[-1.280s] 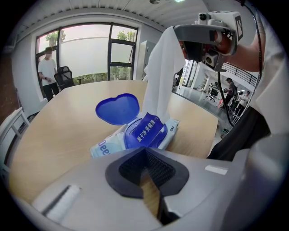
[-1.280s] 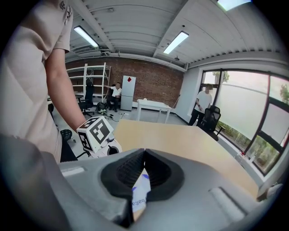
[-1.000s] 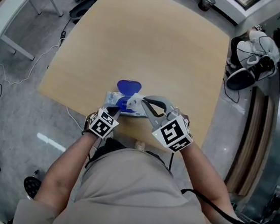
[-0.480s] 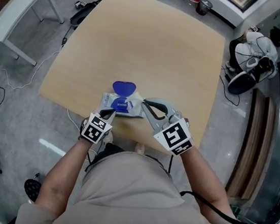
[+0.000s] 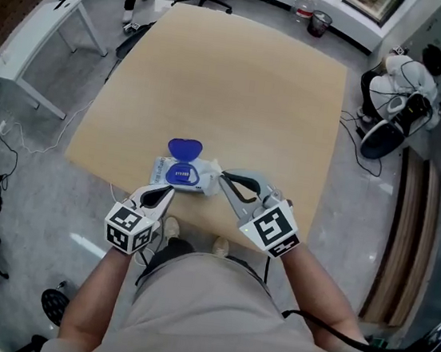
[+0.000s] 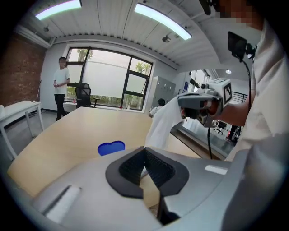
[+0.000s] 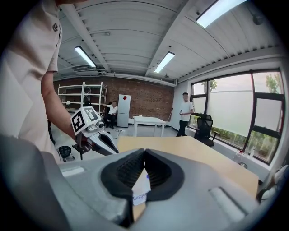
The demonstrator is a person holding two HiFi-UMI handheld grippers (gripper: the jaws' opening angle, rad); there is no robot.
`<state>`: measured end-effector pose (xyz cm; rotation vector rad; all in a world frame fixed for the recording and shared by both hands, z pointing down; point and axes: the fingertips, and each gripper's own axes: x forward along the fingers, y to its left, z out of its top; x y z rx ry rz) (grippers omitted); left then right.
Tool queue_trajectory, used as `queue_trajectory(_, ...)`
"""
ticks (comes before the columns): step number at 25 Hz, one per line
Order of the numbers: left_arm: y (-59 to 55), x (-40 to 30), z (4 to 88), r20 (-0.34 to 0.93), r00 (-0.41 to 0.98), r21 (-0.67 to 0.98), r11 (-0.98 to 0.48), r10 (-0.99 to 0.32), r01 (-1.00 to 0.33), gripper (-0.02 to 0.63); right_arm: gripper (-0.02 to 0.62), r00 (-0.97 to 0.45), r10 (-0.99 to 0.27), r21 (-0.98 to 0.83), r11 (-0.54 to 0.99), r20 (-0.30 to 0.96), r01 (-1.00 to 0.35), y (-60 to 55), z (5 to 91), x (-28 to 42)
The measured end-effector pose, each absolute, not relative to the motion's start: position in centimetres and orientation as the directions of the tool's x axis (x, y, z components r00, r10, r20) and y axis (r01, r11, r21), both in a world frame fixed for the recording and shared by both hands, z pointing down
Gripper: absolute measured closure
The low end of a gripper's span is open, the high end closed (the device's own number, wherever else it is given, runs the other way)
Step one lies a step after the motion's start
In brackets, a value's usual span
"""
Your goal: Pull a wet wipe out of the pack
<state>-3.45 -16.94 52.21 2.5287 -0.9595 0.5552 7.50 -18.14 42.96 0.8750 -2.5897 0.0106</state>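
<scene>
The wet wipe pack (image 5: 174, 175) lies flat near the table's front edge, its blue lid (image 5: 185, 148) flipped open away from me. My right gripper (image 5: 222, 178) is shut on a white wet wipe (image 5: 213, 168) just right of the pack's opening. In the left gripper view the wipe (image 6: 163, 124) hangs as a long sheet from the right gripper (image 6: 182, 101), with the lid (image 6: 111, 147) below. My left gripper (image 5: 168, 192) is shut on nothing, off the pack at the table edge. Printed pack film shows through the right gripper's (image 7: 144, 152) jaws.
The wooden table (image 5: 231, 92) stretches beyond the pack. A white side table (image 5: 37, 42) stands on the floor at left. Bags and cables (image 5: 397, 90) lie at right. A bottle and cup (image 5: 318, 19) sit past the far edge. A person (image 6: 61, 85) stands by the windows.
My left gripper has let go of the pack's near edge and drawn back towards me, past the table edge. The right gripper stays shut on the wipe beside the opening.
</scene>
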Motion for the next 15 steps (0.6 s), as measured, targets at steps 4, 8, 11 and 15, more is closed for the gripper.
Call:
queue_trajectory(4, -14.5, -1.9, 48.3, 0.414, 0.697, 0.236, -0.671, -0.585, -0.703, 0.606, 0.591, -0.748, -0.566, 0.1, 0.815, 0.346, -0.571, -16.5, 42.3, 9.1)
queue_trajectory(8, -12.2, 0.1, 45.3, 0.376, 0.698, 0.238, -0.665, -0.609, -0.708, 0.606, 0.592, -0.767, -0.559, 0.083, 0.821, 0.314, -0.564, -15.3, 41.9, 10.7)
queue_trajectory(11, -10.4, 0.5, 43.9, 0.385, 0.696, 0.167, -0.696, -0.606, -0.698, 0.606, 0.592, -0.776, -0.557, 0.068, 0.822, 0.295, -0.565, -14.2, 42.0, 10.6)
queue_trajectory(15, -8.7, 1.3, 42.2, 0.356, 0.732, 0.134, -0.744, -0.581, -0.655, 0.606, 0.592, -0.768, -0.576, 0.065, 0.809, 0.281, -0.584, -12.4, 41.6, 10.4)
